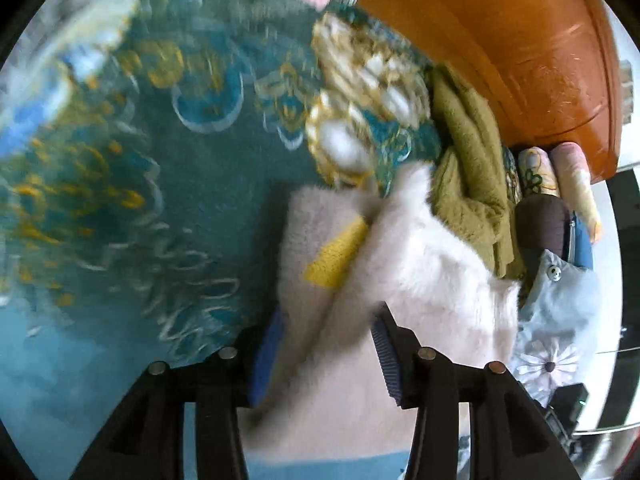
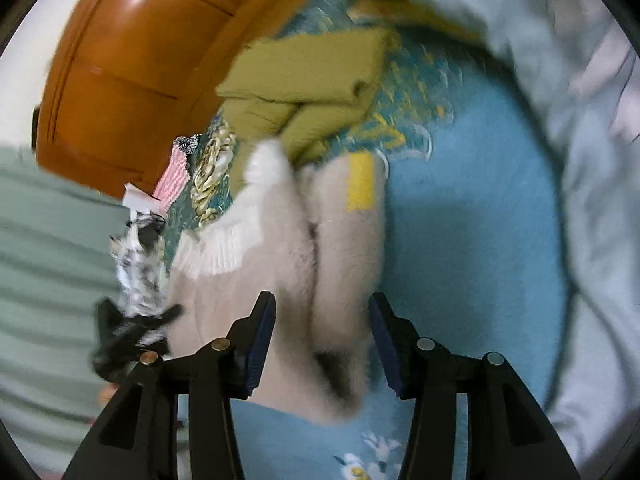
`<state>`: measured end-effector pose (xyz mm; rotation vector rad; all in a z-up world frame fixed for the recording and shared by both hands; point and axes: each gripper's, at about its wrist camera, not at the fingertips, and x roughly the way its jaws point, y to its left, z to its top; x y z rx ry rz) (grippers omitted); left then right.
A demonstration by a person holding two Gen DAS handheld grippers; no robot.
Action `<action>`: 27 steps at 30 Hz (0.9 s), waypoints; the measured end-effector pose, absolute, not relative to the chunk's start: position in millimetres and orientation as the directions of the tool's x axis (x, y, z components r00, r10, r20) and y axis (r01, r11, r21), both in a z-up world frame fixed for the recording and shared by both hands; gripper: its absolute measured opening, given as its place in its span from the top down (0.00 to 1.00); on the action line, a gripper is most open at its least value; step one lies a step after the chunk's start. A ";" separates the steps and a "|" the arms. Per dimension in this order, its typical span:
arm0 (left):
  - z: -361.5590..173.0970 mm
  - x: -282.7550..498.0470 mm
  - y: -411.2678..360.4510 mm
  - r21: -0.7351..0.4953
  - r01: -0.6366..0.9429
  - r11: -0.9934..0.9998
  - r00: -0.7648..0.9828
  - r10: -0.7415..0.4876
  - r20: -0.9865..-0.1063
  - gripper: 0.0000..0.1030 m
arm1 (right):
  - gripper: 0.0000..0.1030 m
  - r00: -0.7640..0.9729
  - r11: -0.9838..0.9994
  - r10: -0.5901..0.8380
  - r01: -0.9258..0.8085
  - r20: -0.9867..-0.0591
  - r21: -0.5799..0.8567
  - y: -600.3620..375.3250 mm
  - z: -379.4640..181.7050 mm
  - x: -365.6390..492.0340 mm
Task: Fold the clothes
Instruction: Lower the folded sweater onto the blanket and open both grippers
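Left wrist view: left gripper (image 1: 328, 344) jaws apart, straddling fluffy cream sweater (image 1: 420, 264) on teal bedspread (image 1: 192, 208), olive knit (image 1: 472, 184) at 1 o'clock; right wrist view: right gripper (image 2: 322, 344) jaws apart around same sweater, folded olive knit at 12 o'clock.

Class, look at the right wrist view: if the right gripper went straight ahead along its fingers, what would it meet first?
The right gripper, jaws open, already straddles the fluffy cream sweater with the yellow patch. That sweater would probably be met first; depth is unclear through blur. The folded olive-green garment lies beyond.
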<state>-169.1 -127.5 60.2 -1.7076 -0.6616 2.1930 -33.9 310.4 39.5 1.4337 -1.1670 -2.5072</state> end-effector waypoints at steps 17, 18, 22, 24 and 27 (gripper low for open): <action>40.9 -129.9 -47.5 -0.221 -0.242 -0.945 -0.326 0.293 -0.899 0.52 | 0.44 -0.469 -0.859 -0.326 -0.215 -0.821 0.464 216.5 -1.1 -49.5; 40.1 -128.9 -42.4 -0.187 -0.261 -0.947 -0.333 0.270 -0.904 0.50 | 0.44 -0.460 -0.873 -0.309 -0.209 -0.833 0.440 212.5 0.1 -50.7; 41.1 -127.5 -39.4 -0.159 -0.255 -0.954 -0.343 0.243 -0.908 0.49 | 0.43 -0.469 -0.887 -0.277 -0.212 -0.839 0.411 207.2 9.7 -44.1; 48.4 -121.2 -44.5 -0.174 -0.230 -0.958 -0.357 0.249 -0.900 0.49 | 0.43 -0.494 -0.894 -0.238 -0.225 -0.836 0.388 209.1 17.3 -29.8; 56.1 -93.3 -42.5 -0.099 -0.255 -0.962 -0.407 0.199 -0.892 0.49 | 0.41 -0.523 -0.903 -0.201 -0.228 -0.828 0.363 206.8 20.2 -9.0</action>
